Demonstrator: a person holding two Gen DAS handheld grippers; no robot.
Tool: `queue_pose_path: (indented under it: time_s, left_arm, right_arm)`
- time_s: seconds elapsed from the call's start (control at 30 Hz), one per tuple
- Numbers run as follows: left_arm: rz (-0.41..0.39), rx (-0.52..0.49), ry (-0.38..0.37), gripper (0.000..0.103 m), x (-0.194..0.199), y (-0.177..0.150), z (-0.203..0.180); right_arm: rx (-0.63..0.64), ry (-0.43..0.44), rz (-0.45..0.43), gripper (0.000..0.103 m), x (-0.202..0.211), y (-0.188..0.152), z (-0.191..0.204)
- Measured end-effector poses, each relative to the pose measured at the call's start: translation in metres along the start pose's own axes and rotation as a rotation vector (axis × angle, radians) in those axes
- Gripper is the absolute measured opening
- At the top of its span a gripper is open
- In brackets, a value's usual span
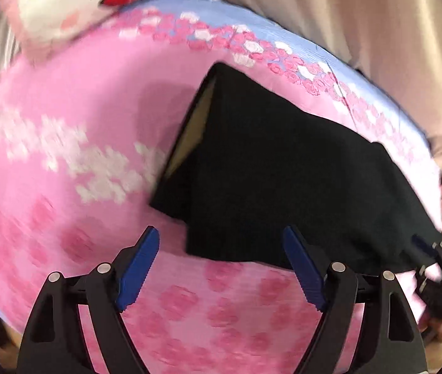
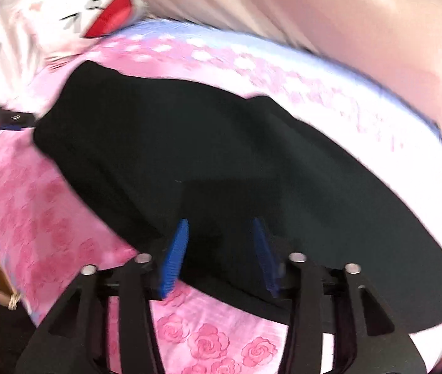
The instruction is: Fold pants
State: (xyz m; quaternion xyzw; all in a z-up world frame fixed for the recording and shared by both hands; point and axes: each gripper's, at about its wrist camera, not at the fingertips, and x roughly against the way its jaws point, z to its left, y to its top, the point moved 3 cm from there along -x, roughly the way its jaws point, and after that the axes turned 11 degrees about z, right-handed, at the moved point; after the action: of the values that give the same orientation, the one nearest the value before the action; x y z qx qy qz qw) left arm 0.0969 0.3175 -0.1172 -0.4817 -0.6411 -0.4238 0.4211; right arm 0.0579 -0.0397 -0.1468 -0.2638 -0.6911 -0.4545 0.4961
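Both hand-held grippers gape above black pants (image 1: 283,180) on pink bedspread (image 1: 65,124).

The pants (image 1: 283,180) are plain black, with a tan lining at the left edge. The bedspread (image 1: 65,118) is pink with darker pink roses and white blotches, pale blue along its far edge. The far-left pillow (image 1: 65,3) is white with a red mouth and black whiskers. The curtain (image 1: 361,15) is beige. Both grippers are black with blue pads (image 1: 141,268).

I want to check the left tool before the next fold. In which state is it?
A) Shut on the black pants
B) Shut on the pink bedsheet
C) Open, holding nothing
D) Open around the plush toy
C: the left tool has its blue fingers spread wide, with only the edge of the black pants and the pink rose bedsheet seen between them.
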Motion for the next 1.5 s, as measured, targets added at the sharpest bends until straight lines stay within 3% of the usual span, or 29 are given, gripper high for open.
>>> queue_pose_path:
  time_s: [0.1, 0.13, 0.17, 0.2, 0.23, 0.3, 0.37, 0.43, 0.57, 0.6, 0.7, 0.73, 0.8, 0.83, 0.87, 0.9, 1.0, 1.07, 1.13, 1.17, 1.2, 1.27, 1.3, 1.37, 1.5]
  left_arm:
    - [0.023, 0.046, 0.016, 0.079, -0.019, 0.004, -0.002]
    - [0.026, 0.049, 0.036, 0.077, -0.026, 0.011, -0.002]
    - [0.027, 0.05, 0.059, 0.074, -0.03, 0.015, -0.003]
    - [0.025, 0.051, 0.084, 0.053, -0.033, 0.02, -0.001]
    - [0.028, 0.058, 0.112, 0.033, -0.032, 0.027, 0.001]
    - [-0.006, 0.09, 0.056, 0.026, -0.017, 0.042, 0.009]
    - [-0.078, 0.103, 0.093, 0.026, 0.004, 0.049, 0.018]
    - [-0.14, 0.08, 0.166, 0.027, 0.023, 0.053, 0.026]
    - [-0.088, 0.081, 0.189, 0.03, 0.021, 0.048, 0.039]
    - [-0.075, 0.076, 0.179, 0.032, 0.022, 0.041, 0.038]
    - [-0.089, 0.054, 0.167, 0.059, 0.025, 0.023, 0.033]
    - [-0.103, 0.046, 0.16, 0.06, 0.026, 0.015, 0.029]
    - [-0.112, 0.033, 0.142, 0.06, 0.024, 0.005, 0.021]
    - [-0.115, 0.025, 0.132, 0.06, 0.023, -0.002, 0.016]
    - [-0.118, 0.014, 0.124, 0.06, 0.023, -0.009, 0.01]
    - [-0.118, 0.004, 0.127, 0.06, 0.024, -0.013, 0.007]
    - [-0.114, -0.038, 0.204, 0.065, 0.026, -0.03, -0.001]
    - [-0.114, -0.065, 0.289, 0.069, 0.029, -0.042, 0.002]
    - [-0.105, -0.077, 0.367, 0.069, 0.03, -0.053, 0.013]
    - [-0.095, -0.072, 0.408, 0.069, 0.031, -0.061, 0.023]
    - [-0.09, -0.065, 0.424, 0.069, 0.032, -0.065, 0.029]
    - [-0.081, -0.031, 0.441, 0.069, 0.035, -0.076, 0.048]
    - [-0.082, -0.01, 0.449, 0.069, 0.038, -0.08, 0.056]
    - [-0.096, 0.03, 0.439, 0.069, 0.044, -0.085, 0.069]
    - [-0.137, 0.081, 0.417, 0.069, 0.055, -0.084, 0.08]
  right_arm:
    - [0.122, -0.041, 0.049, 0.053, -0.023, -0.003, 0.018]
    - [0.14, -0.032, 0.076, 0.047, -0.035, -0.002, 0.021]
    - [0.137, -0.022, 0.109, 0.031, -0.046, -0.001, 0.019]
    - [0.126, -0.021, 0.111, 0.026, -0.049, 0.001, 0.016]
    - [0.09, 0.007, 0.101, 0.014, -0.046, 0.006, 0.008]
    - [-0.035, 0.09, 0.033, 0.011, -0.02, 0.018, -0.015]
    - [-0.112, 0.161, -0.079, 0.01, 0.024, 0.023, -0.033]
    - [-0.06, 0.176, -0.078, 0.01, 0.038, 0.017, -0.028]
    - [0.245, 0.067, 0.239, 0.015, -0.034, -0.033, 0.015]
    - [0.258, 0.042, 0.249, 0.015, -0.036, -0.037, 0.018]
    - [0.217, 0.05, 0.15, 0.015, -0.008, -0.026, 0.025]
    - [0.217, 0.051, 0.116, 0.018, 0.003, -0.022, 0.033]
    - [0.299, 0.05, -0.012, 0.058, 0.024, 0.008, 0.067]
    - [0.345, 0.035, -0.071, 0.088, 0.029, 0.019, 0.082]
    - [0.439, 0.015, -0.163, 0.091, 0.034, 0.034, 0.11]
    - [0.496, 0.004, -0.182, 0.09, 0.031, 0.044, 0.129]
    - [0.649, -0.013, -0.187, 0.081, 0.0, 0.079, 0.182]
    - [0.715, -0.013, -0.152, 0.071, -0.025, 0.085, 0.203]
    - [0.75, -0.024, -0.104, 0.069, -0.05, 0.093, 0.217]
    - [0.756, -0.017, -0.067, 0.053, -0.058, 0.096, 0.217]
    - [0.736, 0.017, -0.031, 0.048, -0.068, 0.101, 0.217]
    - [0.632, 0.083, -0.005, 0.023, -0.067, 0.118, 0.209]
    - [0.553, 0.145, 0.004, 0.019, -0.061, 0.13, 0.203]
    - [0.376, 0.249, -0.034, 0.017, -0.038, 0.16, 0.195]
    - [0.185, 0.316, -0.072, 0.019, -0.027, 0.203, 0.194]
